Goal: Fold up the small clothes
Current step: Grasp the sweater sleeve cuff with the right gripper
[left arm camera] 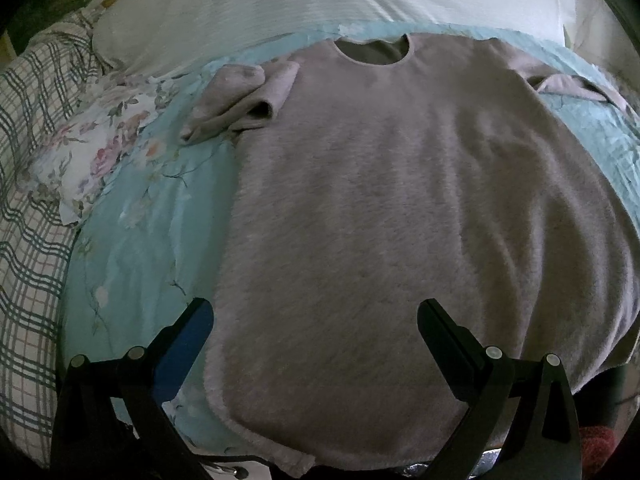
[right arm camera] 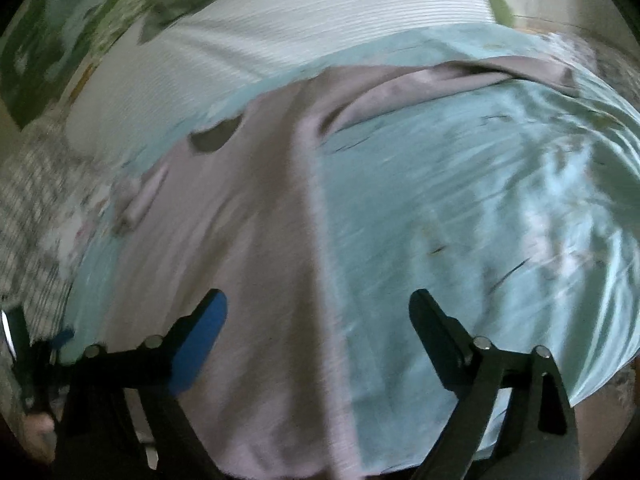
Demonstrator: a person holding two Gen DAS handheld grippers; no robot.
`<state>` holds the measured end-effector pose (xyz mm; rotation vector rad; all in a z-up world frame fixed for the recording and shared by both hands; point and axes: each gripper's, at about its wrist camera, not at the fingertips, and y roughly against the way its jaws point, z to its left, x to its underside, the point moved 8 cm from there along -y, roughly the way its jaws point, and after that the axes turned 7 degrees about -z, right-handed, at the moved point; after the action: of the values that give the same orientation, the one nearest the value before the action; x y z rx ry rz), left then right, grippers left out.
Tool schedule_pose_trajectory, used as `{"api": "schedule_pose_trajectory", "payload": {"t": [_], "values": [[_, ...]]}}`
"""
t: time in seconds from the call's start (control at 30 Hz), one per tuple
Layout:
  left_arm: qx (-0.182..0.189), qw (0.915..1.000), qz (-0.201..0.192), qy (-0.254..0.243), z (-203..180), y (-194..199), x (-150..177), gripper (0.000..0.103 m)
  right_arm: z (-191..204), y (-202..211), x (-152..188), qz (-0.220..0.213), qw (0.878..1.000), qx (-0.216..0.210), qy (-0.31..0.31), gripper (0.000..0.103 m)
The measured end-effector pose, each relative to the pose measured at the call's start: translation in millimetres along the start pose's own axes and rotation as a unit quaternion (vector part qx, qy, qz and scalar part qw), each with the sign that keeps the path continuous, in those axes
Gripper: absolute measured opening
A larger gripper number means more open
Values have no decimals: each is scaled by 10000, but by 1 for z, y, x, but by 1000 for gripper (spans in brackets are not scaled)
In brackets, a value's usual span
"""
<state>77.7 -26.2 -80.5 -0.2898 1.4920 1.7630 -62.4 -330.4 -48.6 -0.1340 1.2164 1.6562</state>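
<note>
A fuzzy pinkish-grey top (left arm camera: 380,208) lies spread flat on a teal floral sheet (left arm camera: 152,240), with its neck hole (left arm camera: 372,50) at the far end. Its left sleeve (left arm camera: 240,96) is bunched and folded beside the body. The right sleeve (right arm camera: 440,80) trails out across the sheet. My left gripper (left arm camera: 314,312) is open above the top's near left hem, with nothing between its fingers. My right gripper (right arm camera: 318,300) is open too and straddles the top's right side edge (right arm camera: 312,240) from above. The right wrist view is blurred.
A white ribbed cover (left arm camera: 280,0) lies beyond the sheet. A floral pillow (left arm camera: 100,148) and plaid bedding (left arm camera: 28,200) are to the left. The bed's near edge runs just under both grippers. Something red (left arm camera: 596,448) sits low at the right.
</note>
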Motion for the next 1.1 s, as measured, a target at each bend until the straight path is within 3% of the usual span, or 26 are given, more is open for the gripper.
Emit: {"api": "schedule_pose_trajectory", "payload": {"t": [0.17,0.37,0.43,0.6,0.73,0.83,0.9,0.93,1.1], "values": [[-29,10000,-69,-60,-5,-8,-5,102,-64,-6,-47,-311,9964,238,-746,77],[28,9999,84,-70,-12,-23,-9,102,-140,-19,-120,-834,9848,662,-1369,76],[84,9997,238,-78,-15,-28,-6,102,-171,-24,-145,-1065,9773,733,-1678,76],[47,9991,388,-133,-19,-44,-7,102,-258,-28,-190,-1495,9476,1523,-2379,76],[55,9992,405,-40,-25,-56,-11,102,-300,-51,-199,-1238,9381,1695,-2756,76],[108,9987,493,-39,-30,-65,-11,102,-306,-66,-203,-1137,9411,1852,-2592,74],[175,9985,515,2,-34,-69,-12,102,-298,-71,-209,-1132,9482,1738,-2406,41],[212,9984,520,27,-34,-70,-13,102,-294,-74,-211,-1110,9510,1565,-2423,15],[367,9977,564,124,-36,-74,-13,102,-233,-78,-231,-1235,9724,1209,-1569,9]]}}
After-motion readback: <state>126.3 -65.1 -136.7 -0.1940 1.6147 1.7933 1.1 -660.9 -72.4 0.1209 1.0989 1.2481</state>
